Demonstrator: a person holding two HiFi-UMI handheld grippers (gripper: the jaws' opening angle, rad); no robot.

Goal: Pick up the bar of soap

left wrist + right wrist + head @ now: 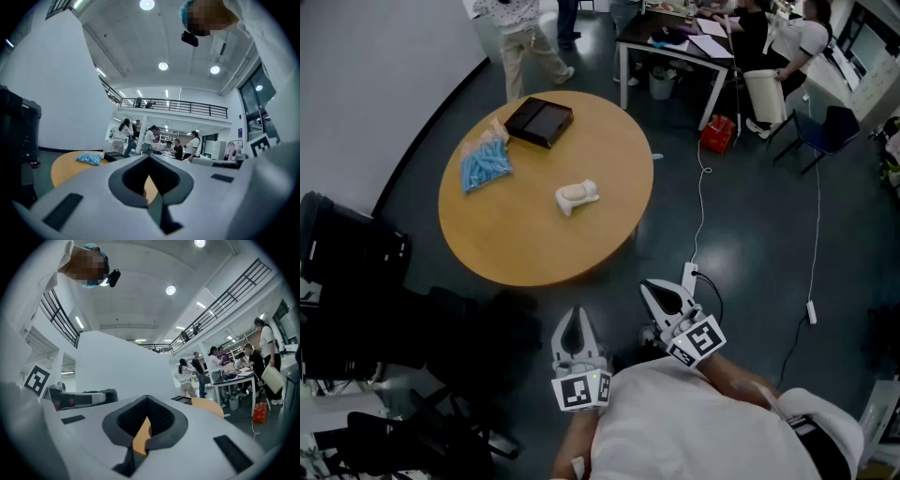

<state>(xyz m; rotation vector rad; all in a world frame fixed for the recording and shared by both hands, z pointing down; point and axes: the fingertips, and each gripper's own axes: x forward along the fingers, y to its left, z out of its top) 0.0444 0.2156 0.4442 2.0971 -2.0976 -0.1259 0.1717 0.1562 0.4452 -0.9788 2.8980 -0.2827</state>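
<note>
Lying near the middle of the table [534, 248], slightly toward its right edge, the soap [577, 196] is judged light, rigid and probably slippery. It is best taken across its narrower sides. The left gripper [575, 321] and right gripper [656, 292] are seen closed and empty, well short of the near edge.

A round wooden bench [525, 246] carries three things, seen from the head view. A flat black box [539, 121] lies at 12 o'clock, close to the far rim. A clear bag of blue pieces [485, 169] lies at 10 o'clock, its upper end just beside the box's near corner; whether they touch cannot be told. The pale bar of soap [576, 196] lies near the middle, slightly toward 3 o'clock, well apart from both.
</note>
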